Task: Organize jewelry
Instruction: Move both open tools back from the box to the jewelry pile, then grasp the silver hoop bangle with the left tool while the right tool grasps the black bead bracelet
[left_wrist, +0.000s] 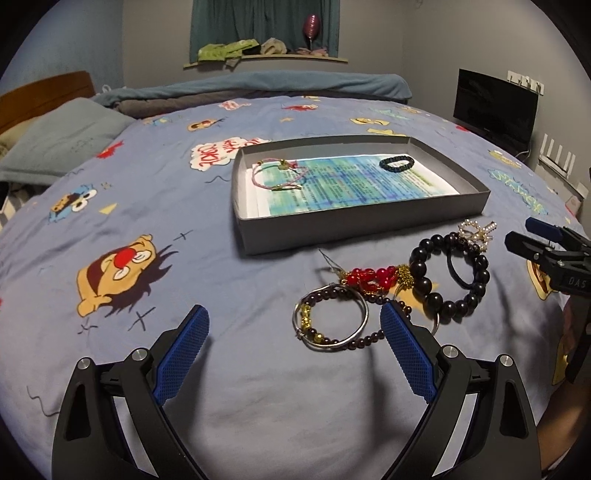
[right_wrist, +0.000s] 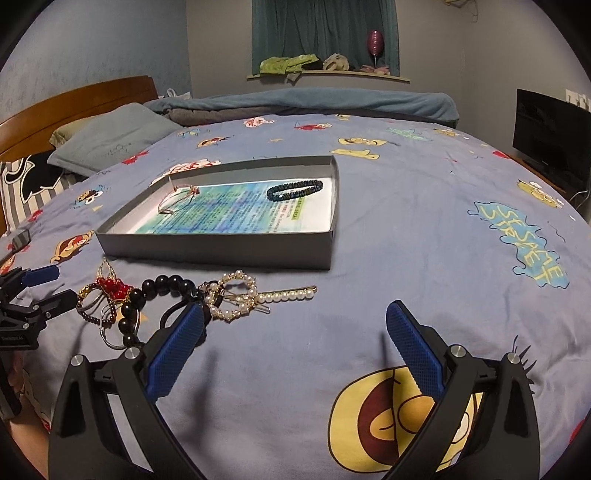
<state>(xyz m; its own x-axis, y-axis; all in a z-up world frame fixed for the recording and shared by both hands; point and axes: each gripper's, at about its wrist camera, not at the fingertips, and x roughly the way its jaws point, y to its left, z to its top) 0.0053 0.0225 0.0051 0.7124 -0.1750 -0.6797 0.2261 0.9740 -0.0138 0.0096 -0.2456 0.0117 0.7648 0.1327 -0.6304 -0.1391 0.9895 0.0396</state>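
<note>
A shallow grey box lies on the bed, lined with a printed sheet. In it are a pink cord bracelet and a dark bead bracelet. In front of the box lies a pile: a black bead bracelet, a red bead charm, a silver bangle, a pearl hair clip. My left gripper is open, just short of the bangle. My right gripper is open, its left finger by the pearl clip.
The bedsheet is blue with cartoon prints. Pillows and a wooden headboard are at the left, a folded blanket at the far edge. A dark screen stands beyond the bed at the right.
</note>
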